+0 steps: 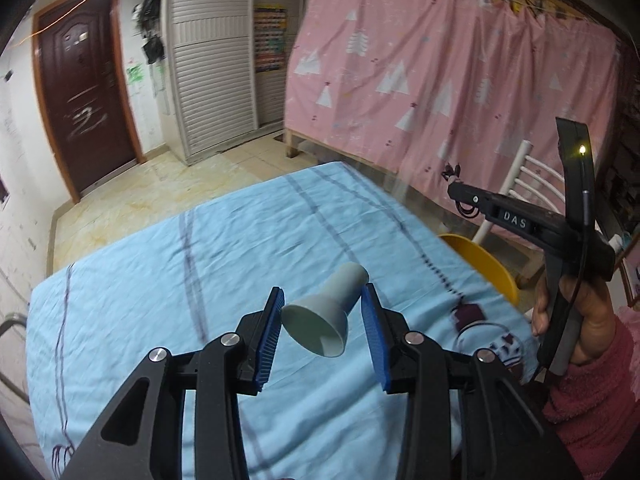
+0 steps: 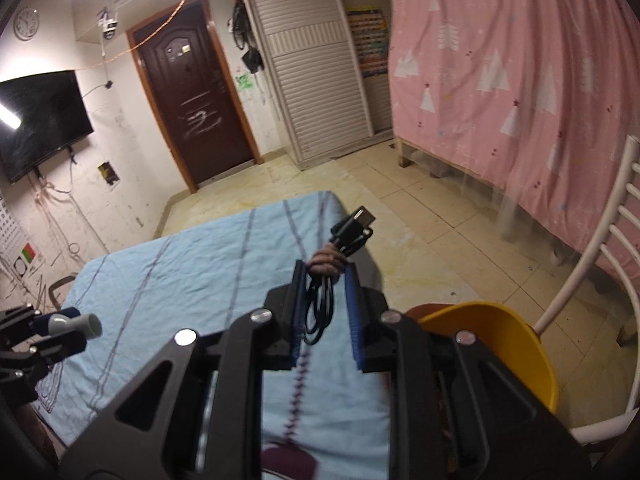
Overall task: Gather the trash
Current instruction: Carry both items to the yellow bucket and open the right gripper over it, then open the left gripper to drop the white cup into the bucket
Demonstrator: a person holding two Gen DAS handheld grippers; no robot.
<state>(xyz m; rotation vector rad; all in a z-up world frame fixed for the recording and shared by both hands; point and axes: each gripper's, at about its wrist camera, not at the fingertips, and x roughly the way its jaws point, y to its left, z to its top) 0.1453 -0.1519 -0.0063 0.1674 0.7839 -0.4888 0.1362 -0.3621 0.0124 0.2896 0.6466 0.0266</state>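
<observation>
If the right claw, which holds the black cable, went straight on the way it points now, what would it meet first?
Probably the blue striped bed sheet: the right claw tilts downward over it, near the edge. Beyond lies the tiled floor. Depth is unclear, so this is a guess.

"DAS" label on right tool (image 1: pixel 452 192)

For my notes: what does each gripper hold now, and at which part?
The left gripper holds a grey funnel-shaped piece at its narrow neck. The right gripper holds a coiled black cable by its loops, plug end sticking out.
</observation>
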